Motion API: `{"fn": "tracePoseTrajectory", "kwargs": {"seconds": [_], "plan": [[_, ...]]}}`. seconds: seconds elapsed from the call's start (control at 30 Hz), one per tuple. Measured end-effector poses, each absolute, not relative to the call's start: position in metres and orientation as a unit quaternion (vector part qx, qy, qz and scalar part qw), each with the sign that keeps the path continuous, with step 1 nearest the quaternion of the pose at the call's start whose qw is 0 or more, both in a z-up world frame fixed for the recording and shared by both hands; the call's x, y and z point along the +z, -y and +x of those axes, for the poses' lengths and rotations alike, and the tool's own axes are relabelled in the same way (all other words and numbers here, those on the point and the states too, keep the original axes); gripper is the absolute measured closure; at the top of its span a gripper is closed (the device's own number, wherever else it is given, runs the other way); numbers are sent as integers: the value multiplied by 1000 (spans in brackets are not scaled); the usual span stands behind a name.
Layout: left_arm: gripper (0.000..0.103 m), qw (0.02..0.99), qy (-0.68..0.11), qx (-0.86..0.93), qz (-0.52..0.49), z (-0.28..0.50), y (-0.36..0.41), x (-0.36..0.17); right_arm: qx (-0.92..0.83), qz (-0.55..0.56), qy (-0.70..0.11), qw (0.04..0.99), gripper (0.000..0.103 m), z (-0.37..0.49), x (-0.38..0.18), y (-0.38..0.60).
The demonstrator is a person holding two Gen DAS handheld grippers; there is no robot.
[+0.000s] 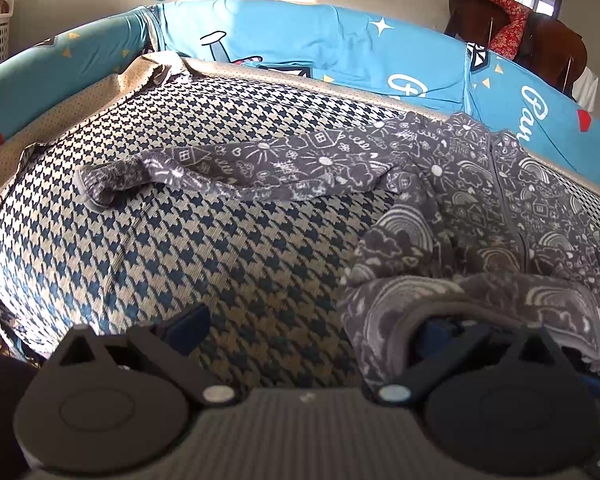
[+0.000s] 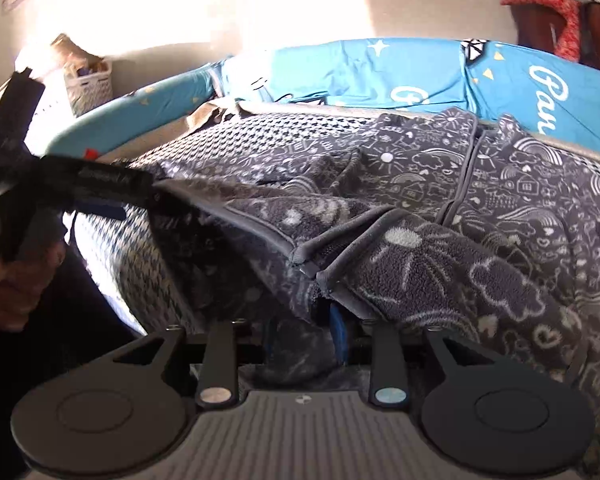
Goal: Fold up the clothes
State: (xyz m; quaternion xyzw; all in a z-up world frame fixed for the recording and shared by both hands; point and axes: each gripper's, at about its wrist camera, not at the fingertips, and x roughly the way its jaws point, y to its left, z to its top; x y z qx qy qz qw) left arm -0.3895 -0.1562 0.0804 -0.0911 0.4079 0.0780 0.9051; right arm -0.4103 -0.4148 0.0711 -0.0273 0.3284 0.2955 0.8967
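A grey fleece zip-up garment with white doodle print lies on the houndstooth cover, one sleeve stretched out to the left. My left gripper stands wide open; the garment's hem is draped over its right finger, and its left pad is bare. In the right wrist view the garment fills the right side, with its zipper bottom just ahead. My right gripper has its jaws slightly apart, with the hem hanging loosely between the blue pads. A hand holds the left gripper at the far left.
A blue printed bumper curves around the far side of the surface. A white lattice basket stands at the back left. Red patterned cloth hangs on brown furniture at the back right.
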Motion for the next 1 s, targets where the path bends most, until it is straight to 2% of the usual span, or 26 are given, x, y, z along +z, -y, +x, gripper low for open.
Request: {"fn": "tracePoseTrajectory", "kwargs": {"seconds": [0.2,0.27,0.3,0.37,0.53,0.63,0.8,0.83,0.93,1.0], "plan": [[0,904,-407,90,-100,-393,150,81,263,-48,-324,908,74,-402,50,393],[0,903,-409,89,-101,-393,149,80,250,-63,-322,911,80,-399,45,387],[0,902,-410,88,-101,-393,149,80,240,-71,-319,914,89,-398,44,385],[0,901,-412,86,-102,-394,149,80,220,-76,-296,926,97,-401,49,385],[0,898,-419,85,-102,-395,149,78,170,-129,-218,952,99,-416,64,380],[0,892,-430,91,-104,-396,148,75,174,-162,-262,935,98,-411,52,374],[0,885,-445,93,-101,-401,148,70,192,-189,-323,907,88,-416,43,378],[0,884,-448,91,-100,-402,149,69,201,-186,-327,905,82,-419,45,382],[0,880,-457,80,-102,-406,152,68,215,-163,-346,898,71,-429,50,394],[0,880,-459,64,-106,-411,156,68,213,-148,-359,896,71,-434,49,406]]}}
